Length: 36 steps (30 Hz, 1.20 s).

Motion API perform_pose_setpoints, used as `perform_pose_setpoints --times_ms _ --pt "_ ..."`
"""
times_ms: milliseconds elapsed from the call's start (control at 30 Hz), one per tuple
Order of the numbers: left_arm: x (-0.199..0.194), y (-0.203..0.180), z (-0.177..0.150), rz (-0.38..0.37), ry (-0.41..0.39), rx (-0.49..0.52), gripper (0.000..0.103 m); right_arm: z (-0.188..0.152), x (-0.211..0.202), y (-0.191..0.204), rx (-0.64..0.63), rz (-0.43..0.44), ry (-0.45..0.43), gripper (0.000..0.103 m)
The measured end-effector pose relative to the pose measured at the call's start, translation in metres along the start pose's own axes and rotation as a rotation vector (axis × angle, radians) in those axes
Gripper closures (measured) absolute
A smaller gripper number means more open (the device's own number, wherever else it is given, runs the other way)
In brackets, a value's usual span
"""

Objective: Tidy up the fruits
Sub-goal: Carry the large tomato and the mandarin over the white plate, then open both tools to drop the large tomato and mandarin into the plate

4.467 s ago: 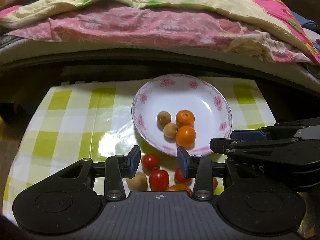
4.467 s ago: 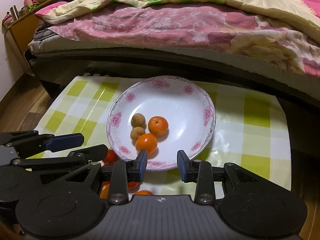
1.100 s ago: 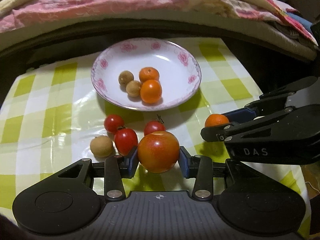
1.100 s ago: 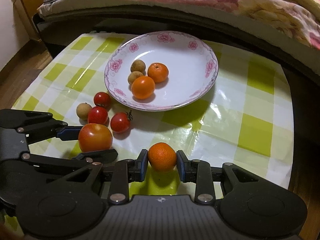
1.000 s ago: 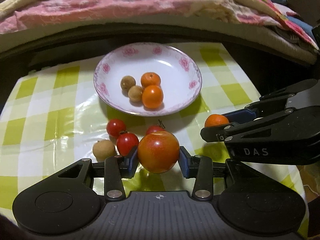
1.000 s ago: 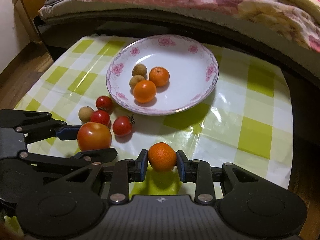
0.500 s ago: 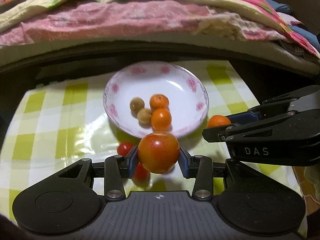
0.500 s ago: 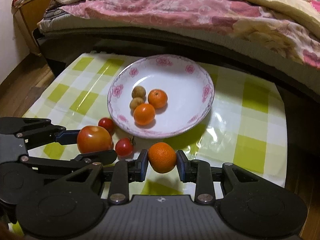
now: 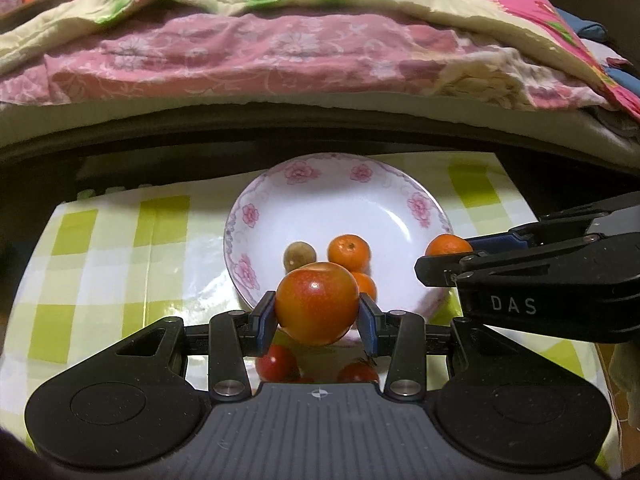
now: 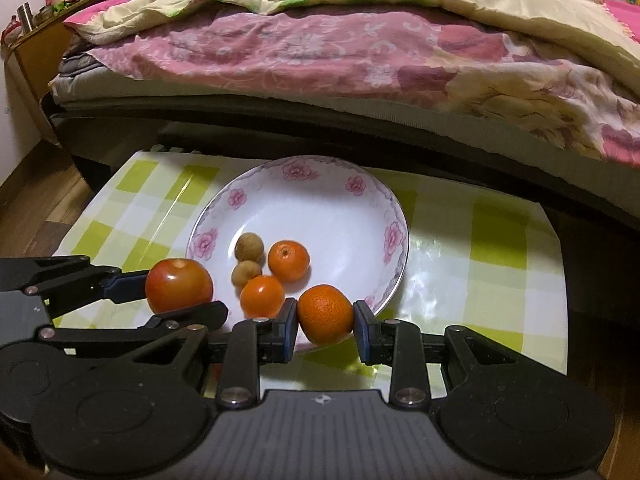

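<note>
A bed heaped with pink floral and pale yellow quilts (image 10: 320, 52) fills the upper half of both views; below it lies a low table under a glossy green-and-white checked cloth (image 10: 500, 240). At the centre of the right wrist view sits a white plate with pink flowers (image 10: 320, 184) on its rim, already holding two mandarins (image 10: 289, 261) and two small brown longans (image 10: 249, 247) in its lower left part.

The left gripper (image 9: 317, 320), at the lower centre of its own view, is clamped on a large red-orange tomato (image 9: 317, 303), one blue pad on each side. The right gripper (image 10: 325, 326), at the lower centre of its view, grips a mandarin (image 10: 325, 309) the same way. Both fruits hang in front of the near rim of the plate, the tomato at the left, the held mandarin at the right; how high above it cannot be told. At least two small cherry tomatoes (image 9: 278, 362) show under the left gripper at the bottom of its view, apparently on the cloth.

The step in hand looks like carrying both fruits to the plate. The next move calls for bringing each past the rim, lowering it into bare white space clear of the fruit already there, and opening gently, since round fruit will roll. The right half of the plate is free.
</note>
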<state>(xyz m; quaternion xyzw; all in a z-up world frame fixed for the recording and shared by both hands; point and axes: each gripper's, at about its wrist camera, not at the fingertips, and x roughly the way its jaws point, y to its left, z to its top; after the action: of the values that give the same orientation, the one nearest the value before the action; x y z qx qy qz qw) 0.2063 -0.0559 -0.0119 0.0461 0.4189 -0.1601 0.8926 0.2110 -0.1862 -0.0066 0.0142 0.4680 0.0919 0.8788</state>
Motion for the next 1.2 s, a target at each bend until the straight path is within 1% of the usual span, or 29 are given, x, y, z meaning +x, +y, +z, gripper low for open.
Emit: perform_pose_setpoints --times_ms 233,567,900,1000,1067,1200 --pt "0.015 0.008 0.008 0.012 0.01 -0.027 0.054 0.011 0.017 -0.003 0.018 0.005 0.001 0.067" --pt "0.03 0.013 0.013 0.02 0.028 -0.049 0.054 0.019 0.037 -0.008 0.055 0.0 0.018 0.067" --pt "0.032 0.014 0.016 0.022 0.033 -0.066 0.053 0.02 0.039 -0.011 0.085 -0.002 0.021 0.067" --pt "0.03 0.01 0.017 0.013 0.019 -0.053 0.052 0.021 0.038 -0.012 0.099 0.005 0.015 0.065" --pt "0.027 0.007 0.019 0.015 0.008 -0.041 0.051 0.021 0.037 -0.012 0.111 0.039 0.014 0.065" --pt "0.022 0.01 0.021 0.009 -0.006 -0.051 0.051 0.022 0.03 -0.005 0.084 0.017 -0.016 0.065"
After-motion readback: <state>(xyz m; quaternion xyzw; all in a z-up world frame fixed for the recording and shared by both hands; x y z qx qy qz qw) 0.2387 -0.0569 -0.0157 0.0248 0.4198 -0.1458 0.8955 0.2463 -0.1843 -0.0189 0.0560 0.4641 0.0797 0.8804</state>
